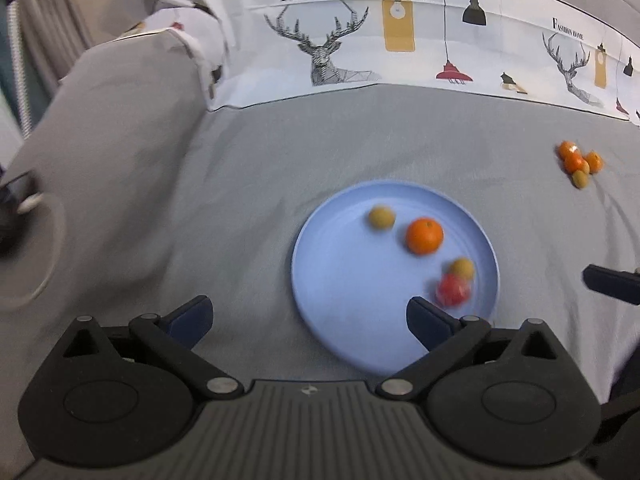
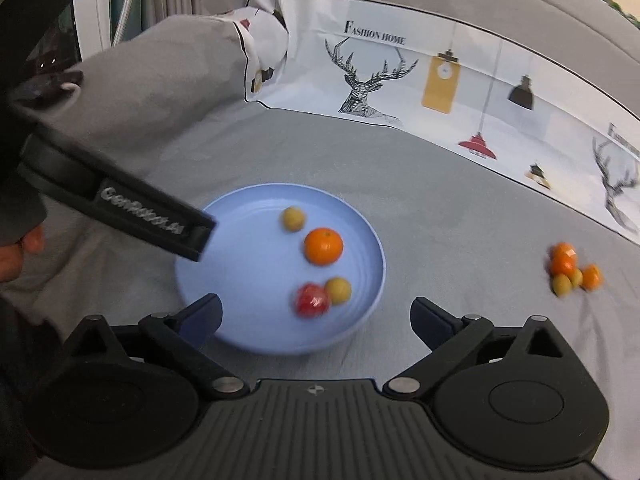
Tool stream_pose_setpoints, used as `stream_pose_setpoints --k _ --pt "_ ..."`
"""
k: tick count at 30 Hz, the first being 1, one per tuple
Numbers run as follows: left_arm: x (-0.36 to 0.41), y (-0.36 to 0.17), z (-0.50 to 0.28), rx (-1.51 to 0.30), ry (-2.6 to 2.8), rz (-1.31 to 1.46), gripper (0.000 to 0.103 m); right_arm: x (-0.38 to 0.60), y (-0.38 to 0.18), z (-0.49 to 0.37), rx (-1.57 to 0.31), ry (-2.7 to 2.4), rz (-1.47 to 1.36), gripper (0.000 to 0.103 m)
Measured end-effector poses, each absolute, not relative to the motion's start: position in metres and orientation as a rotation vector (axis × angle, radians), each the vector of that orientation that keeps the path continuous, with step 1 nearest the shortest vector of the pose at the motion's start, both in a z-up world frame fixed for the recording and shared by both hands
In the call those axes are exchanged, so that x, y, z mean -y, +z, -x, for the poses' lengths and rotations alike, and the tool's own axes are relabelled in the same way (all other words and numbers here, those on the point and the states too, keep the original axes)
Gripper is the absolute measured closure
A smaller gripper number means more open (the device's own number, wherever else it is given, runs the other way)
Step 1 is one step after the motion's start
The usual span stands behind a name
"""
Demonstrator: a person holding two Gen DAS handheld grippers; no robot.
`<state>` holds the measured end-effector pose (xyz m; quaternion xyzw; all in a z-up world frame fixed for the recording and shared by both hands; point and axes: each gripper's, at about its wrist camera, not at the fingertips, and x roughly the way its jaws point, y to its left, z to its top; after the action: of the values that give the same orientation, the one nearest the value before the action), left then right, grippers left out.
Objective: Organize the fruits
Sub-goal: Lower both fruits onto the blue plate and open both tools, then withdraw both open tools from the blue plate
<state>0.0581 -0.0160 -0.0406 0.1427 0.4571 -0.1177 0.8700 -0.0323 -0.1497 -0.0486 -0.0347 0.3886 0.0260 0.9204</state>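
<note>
Fingers on your right gripper (image 2: 316, 314) are spread wide and hold nothing, and your left gripper (image 1: 308, 320) is wide and bare too. Just ahead of the right one sits the blue plate (image 2: 224, 272) with an orange (image 2: 323, 246), a red fruit (image 2: 312, 300) and two small yellow fruits on it. Far off to its right, a little pile of fruit (image 2: 572, 270) waits on the gray sheet (image 2: 460, 208). Swing right, go slow, and pinch one fruit from the pile's edge so the others don't roll.
</note>
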Motion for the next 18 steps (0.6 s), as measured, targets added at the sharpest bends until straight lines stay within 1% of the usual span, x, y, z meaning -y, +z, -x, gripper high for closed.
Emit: stream_pose_setpoints --k 7,18 --pt "-0.011 -0.017 -0.003 -0.943 -0.185 -0.258 0.0 0.147 -0.02 0.087 -0.744 -0.006 0.005 0.001" --pt "-0.009 0.01 0.042 -0.883 -0.175 -0.265 0.0 0.144 0.002 0.14 -0.654 -0.045 0.006 0.001"
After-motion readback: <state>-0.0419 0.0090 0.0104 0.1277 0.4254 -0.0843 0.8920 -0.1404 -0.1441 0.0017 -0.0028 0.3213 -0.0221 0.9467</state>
